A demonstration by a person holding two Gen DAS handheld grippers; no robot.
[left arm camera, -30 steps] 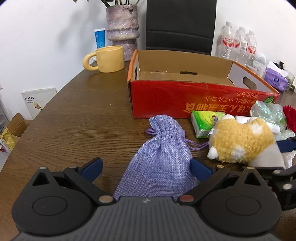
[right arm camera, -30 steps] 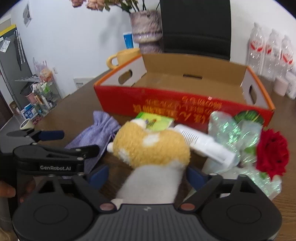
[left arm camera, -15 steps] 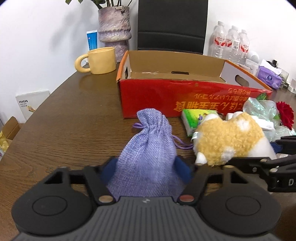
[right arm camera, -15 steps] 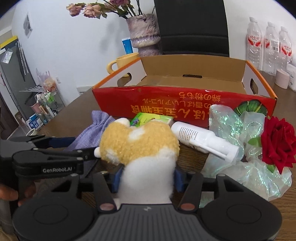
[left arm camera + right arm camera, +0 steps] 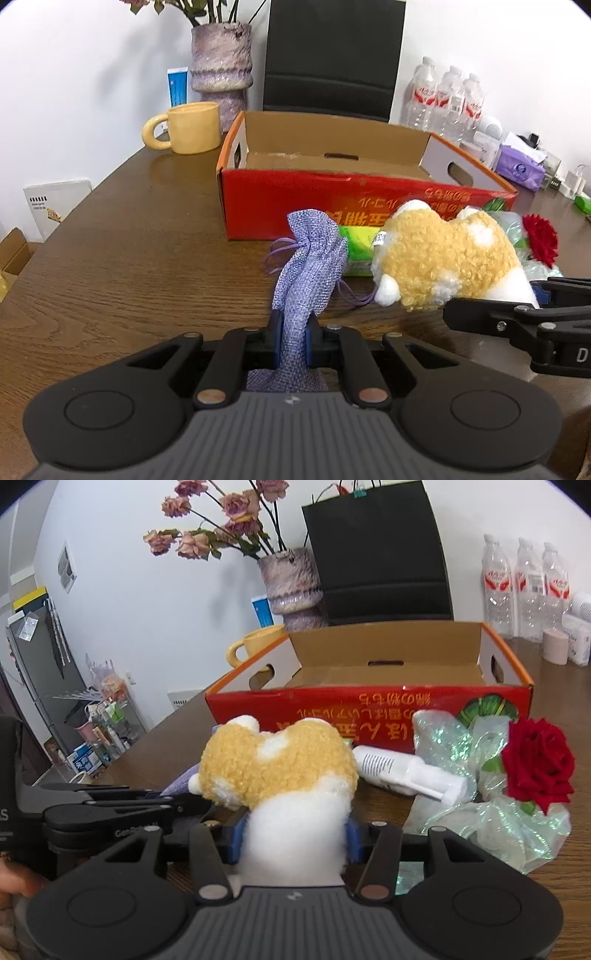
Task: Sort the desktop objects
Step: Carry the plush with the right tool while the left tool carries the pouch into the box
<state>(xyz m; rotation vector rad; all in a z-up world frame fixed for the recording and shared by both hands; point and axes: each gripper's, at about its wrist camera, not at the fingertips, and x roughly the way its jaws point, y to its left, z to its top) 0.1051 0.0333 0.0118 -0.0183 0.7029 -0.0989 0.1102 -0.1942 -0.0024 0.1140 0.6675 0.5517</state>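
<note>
left tongs (image 5: 294,334): clamped tight on the lilac woven drawstring pouch (image 5: 308,266), fabric pinched into a narrow fold, over the desk (image 5: 129,266)
right tongs (image 5: 291,836): gripping the curly tan-and-white plush toy (image 5: 280,771) by its white base
box (image 5: 369,184): open cardboard, red glossy front, orange printed characters upside down, just behind both items
desk clutter: white ribbed pump bottle (image 5: 406,771), red fabric rose (image 5: 535,762) in iridescent wrap
desk: dark wood grain
other writing: "GenRob…" on left tongs' arm in right view
</note>
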